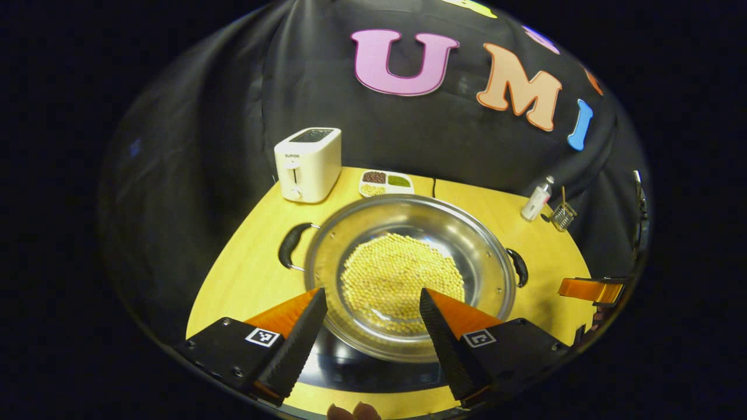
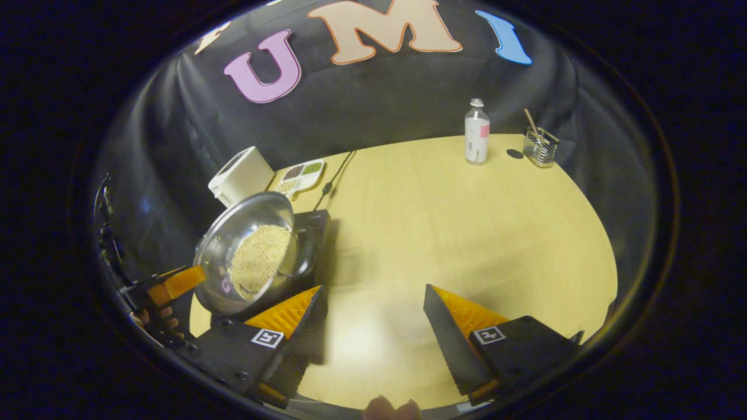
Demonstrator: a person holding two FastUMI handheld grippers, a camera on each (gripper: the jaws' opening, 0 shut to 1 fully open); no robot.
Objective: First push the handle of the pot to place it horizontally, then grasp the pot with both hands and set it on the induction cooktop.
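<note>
The left claw hangs just above the near rim of the pot, its two black toothed fingers spread wide apart and gripping nothing; the right claw likewise stands wide apart and empty over bare wood, off to the pot's right. Beneath everything lies the yellow wooden bench, and on it sits the black induction cooktop, whose dark glass shows under the pot's near edge in the left gripper view and behind its far side in the right gripper view. The steel pot rests on that cooktop, its floor covered with a round bed of pale yellow beans. Its two black handles lie level, one on the left and one on the right, each clear of both claws. Behind the pot, near the cloth wall, stands a white toaster, and beside it a small divided dish of dark, green and pale grains. At the far right of the bench are a clear bottle and a little wire holder with a stick in it.
</note>
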